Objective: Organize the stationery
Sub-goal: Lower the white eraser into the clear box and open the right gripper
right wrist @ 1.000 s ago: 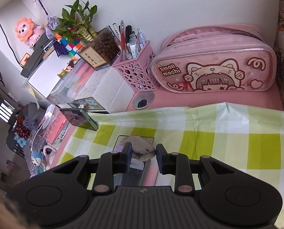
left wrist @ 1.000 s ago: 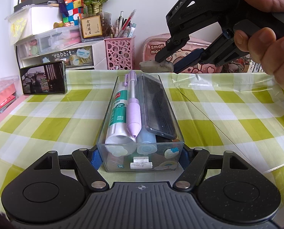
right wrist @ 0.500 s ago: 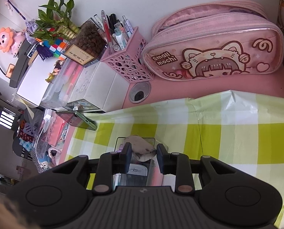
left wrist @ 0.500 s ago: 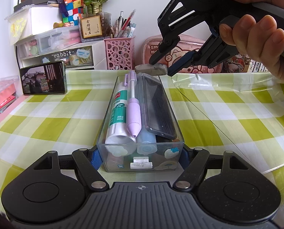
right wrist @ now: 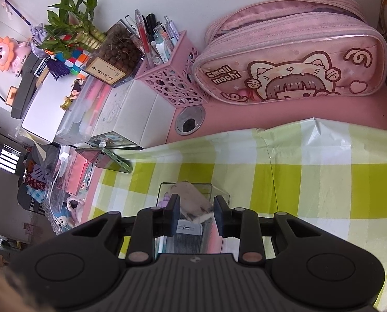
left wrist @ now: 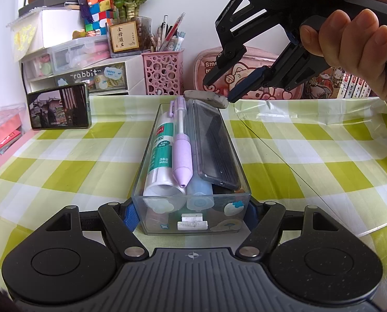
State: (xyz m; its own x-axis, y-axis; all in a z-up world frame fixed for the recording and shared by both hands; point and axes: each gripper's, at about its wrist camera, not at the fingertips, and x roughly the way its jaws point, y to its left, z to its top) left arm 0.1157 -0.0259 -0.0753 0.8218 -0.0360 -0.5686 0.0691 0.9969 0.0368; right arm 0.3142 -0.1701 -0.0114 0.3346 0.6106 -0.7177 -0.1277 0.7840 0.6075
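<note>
At the far end of the clear box, clamped by the left claw, a worn eraser is held in the right claw, not yet released; glue and pen are already stowed inside.

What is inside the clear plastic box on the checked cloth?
Inside the clear plastic box lie a white glue tube, a lilac pen, a dark flat case and a pale blue tube. Whatever lies beneath them is mostly covered.
</note>
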